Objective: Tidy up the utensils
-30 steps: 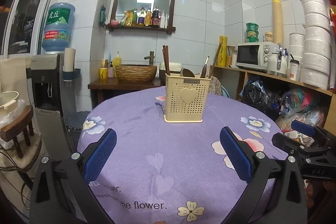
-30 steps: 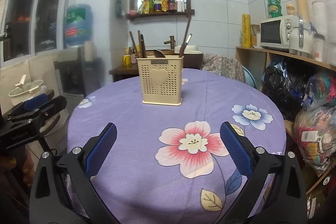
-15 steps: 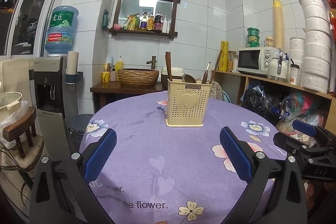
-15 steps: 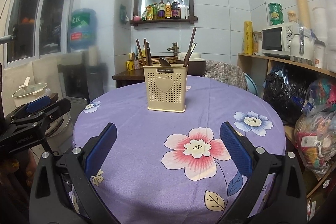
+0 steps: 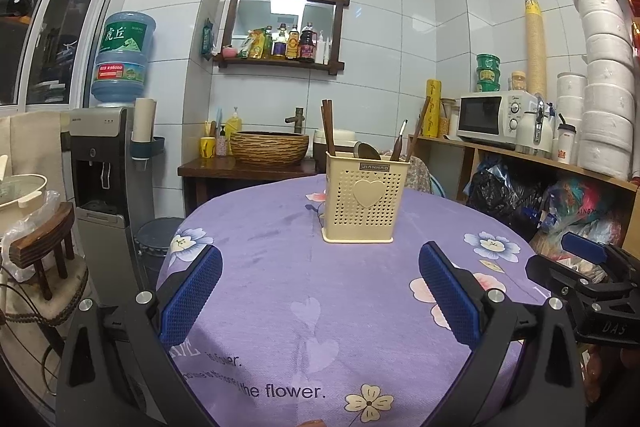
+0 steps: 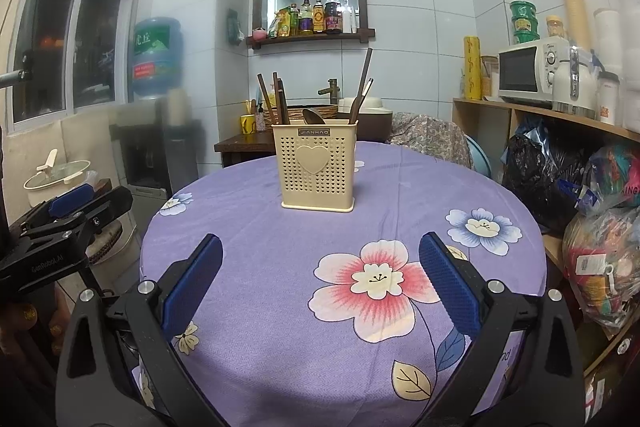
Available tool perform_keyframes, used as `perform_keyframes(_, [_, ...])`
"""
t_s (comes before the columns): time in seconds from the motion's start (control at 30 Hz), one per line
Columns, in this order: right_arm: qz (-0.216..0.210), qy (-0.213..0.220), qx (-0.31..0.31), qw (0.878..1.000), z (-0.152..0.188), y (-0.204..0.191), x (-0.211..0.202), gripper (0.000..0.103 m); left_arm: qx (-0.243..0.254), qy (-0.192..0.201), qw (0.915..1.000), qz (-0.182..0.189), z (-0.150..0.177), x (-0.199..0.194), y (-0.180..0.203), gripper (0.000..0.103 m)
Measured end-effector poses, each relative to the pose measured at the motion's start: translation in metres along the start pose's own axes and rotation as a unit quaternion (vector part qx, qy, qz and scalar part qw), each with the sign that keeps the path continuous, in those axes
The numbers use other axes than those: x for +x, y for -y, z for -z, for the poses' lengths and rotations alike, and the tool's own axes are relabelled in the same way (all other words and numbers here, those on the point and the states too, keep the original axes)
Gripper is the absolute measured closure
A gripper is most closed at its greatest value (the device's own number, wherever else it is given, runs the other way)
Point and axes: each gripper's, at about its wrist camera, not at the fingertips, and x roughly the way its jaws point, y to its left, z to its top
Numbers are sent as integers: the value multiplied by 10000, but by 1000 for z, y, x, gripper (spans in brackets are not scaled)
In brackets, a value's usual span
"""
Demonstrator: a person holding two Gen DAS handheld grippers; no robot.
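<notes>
Left hand-held gripper (image 5: 320,291) — jaws spread wide, blue pads (image 5: 191,294) well apart, nothing between them; it hangs over the near edge of the bench (image 5: 280,267), which is round and covered in a purple flowered cloth. Right hand-held gripper (image 6: 320,287) — likewise wide open and empty, above the large pink flower print (image 6: 376,281). Each gripper shows at the edge of the other's view: the right one at the far right of the left view, the left one at the far left of the right view. Caddy (image 5: 365,198) — a cream perforated box with a heart on its front, standing upright near the far side of the bench, well apart from both grippers. Chopsticks (image 5: 328,129) stand in its left part; a spoon (image 5: 368,151) and further dark handles (image 5: 416,131) lean toward its right. Behind the bench are a basket (image 5: 270,146), a water dispenser (image 5: 106,167) and a microwave (image 5: 496,121).
</notes>
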Motion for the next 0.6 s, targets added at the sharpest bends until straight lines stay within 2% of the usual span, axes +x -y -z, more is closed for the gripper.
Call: perform_keyframes(0.6, [-12,-24,20,10000,0,-1,0,6,45,-2,10000,-31,0,-1,-1,5])
